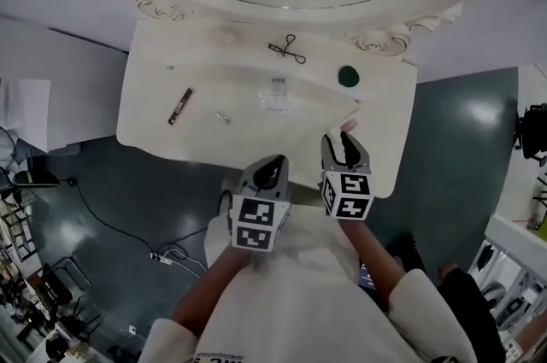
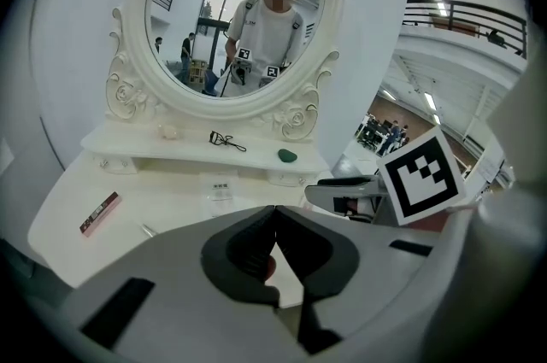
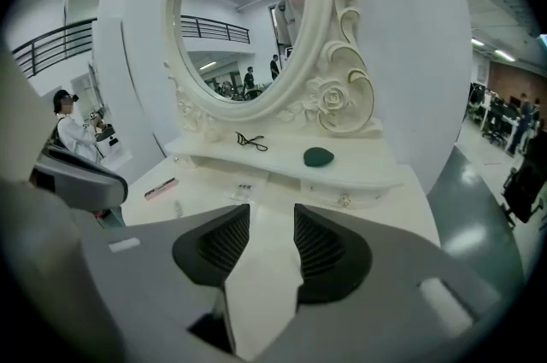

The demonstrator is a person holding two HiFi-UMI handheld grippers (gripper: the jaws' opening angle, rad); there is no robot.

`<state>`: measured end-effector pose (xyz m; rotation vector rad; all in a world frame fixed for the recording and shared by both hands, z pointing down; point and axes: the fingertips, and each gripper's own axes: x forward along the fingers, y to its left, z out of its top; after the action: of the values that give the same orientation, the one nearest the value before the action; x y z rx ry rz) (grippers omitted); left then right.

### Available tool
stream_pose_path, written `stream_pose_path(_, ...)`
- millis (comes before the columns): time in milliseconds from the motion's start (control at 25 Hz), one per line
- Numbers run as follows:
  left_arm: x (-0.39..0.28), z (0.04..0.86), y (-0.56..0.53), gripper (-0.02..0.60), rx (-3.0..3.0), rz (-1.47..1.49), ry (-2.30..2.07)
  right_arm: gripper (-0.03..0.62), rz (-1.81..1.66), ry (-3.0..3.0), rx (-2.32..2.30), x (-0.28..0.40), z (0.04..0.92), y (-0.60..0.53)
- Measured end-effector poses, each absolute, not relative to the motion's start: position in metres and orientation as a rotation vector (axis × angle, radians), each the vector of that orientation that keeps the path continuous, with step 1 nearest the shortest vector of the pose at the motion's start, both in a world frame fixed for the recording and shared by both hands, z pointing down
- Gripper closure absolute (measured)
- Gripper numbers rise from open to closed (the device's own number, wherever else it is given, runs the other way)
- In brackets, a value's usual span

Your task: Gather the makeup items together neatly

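Green makeup sponge (image 1: 348, 77) on vanity shelf (image 1: 197, 45)

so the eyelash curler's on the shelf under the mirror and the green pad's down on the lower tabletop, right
Not quite. The green pad is on that same shelf, to the right of the eyelash curler, not on the lower tabletop. The right gripper view shows it.

A white dressing table (image 1: 154, 96) with ornate mirror (image 2: 244, 20) stands in a large office hall, railed mezzanine (image 2: 466, 15) and workstations (image 2: 380, 131) behind.
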<state>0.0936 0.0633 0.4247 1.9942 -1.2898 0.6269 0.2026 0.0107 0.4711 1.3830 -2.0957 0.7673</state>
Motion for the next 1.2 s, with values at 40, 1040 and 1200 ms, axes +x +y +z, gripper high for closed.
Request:
stream_pose_path(40, 0.095, 0.426, 0.062, 0.572, 1.996, 0.632, -1.287, 0.461, 0.780, -2.072, 1.392, 0.206, 0.477, 0.011)
stream_pose_path(1040, 0.111, 0.451, 0.058, 0.571, 1.999, 0.689, -1.211, 0.359, 1.053, -1.641, 1.684, 0.257, 0.581, 0.005)
stream_pose_path(1200, 0.116, 0.452, 0.060, 0.572, 2.003, 0.709, -1.194, 0.353, 1.120, -1.600, 1.720, 0.260, 0.590, 0.004)
